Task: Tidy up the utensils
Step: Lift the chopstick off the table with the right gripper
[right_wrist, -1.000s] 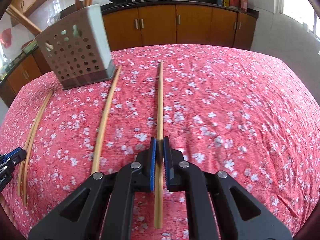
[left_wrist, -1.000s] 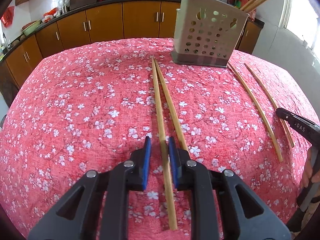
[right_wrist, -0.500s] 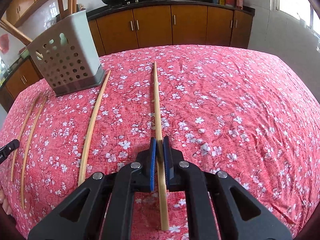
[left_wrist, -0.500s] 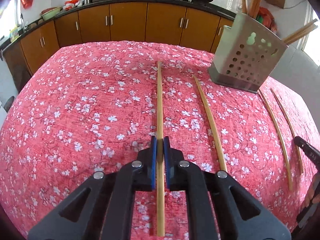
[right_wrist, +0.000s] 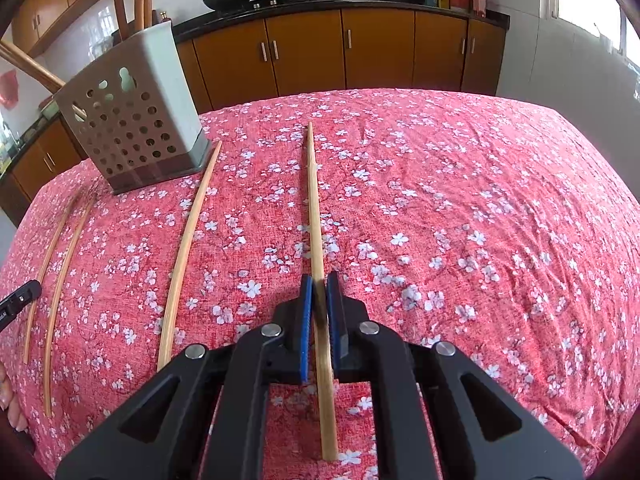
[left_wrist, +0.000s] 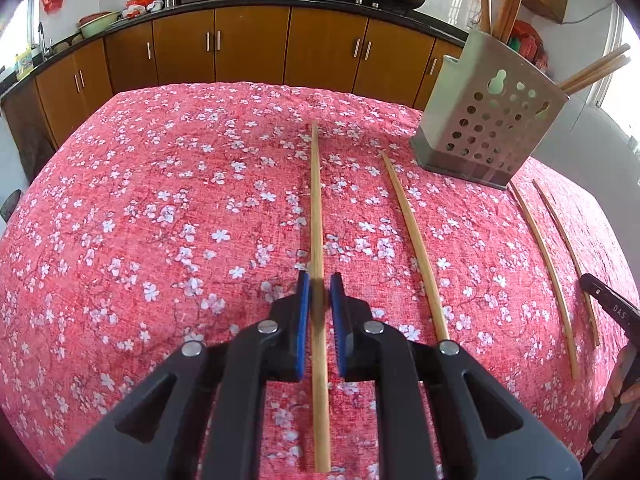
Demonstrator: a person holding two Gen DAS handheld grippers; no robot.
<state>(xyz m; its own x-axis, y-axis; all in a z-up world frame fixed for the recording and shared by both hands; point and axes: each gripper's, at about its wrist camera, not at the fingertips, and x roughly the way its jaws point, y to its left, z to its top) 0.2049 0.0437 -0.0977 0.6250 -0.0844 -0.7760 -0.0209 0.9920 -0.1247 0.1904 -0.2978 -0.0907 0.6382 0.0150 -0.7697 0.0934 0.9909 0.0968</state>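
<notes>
My left gripper (left_wrist: 319, 280) is shut on a bamboo chopstick (left_wrist: 316, 200) that runs straight ahead over the red flowered tablecloth (left_wrist: 160, 240). A second chopstick (left_wrist: 412, 240) lies loose just to its right. My right gripper (right_wrist: 319, 282) is shut on another chopstick (right_wrist: 314, 200), with a loose one (right_wrist: 188, 240) to its left. The grey perforated utensil holder (left_wrist: 492, 120) (right_wrist: 132, 132) stands upright between the two pairs at the far side of the table, and several chopsticks stick out of it.
At the right edge of the left wrist view are two thin chopsticks (left_wrist: 540, 240), a black finger of the other gripper (left_wrist: 608, 304) and a person's hand. Brown kitchen cabinets (right_wrist: 360, 48) with woks on the counter line the wall behind the table.
My left gripper has shut on one chopstick of the pair and swung it left, so the two now lie apart. The right gripper keeps its grip and its chopstick has tilted slightly.
</notes>
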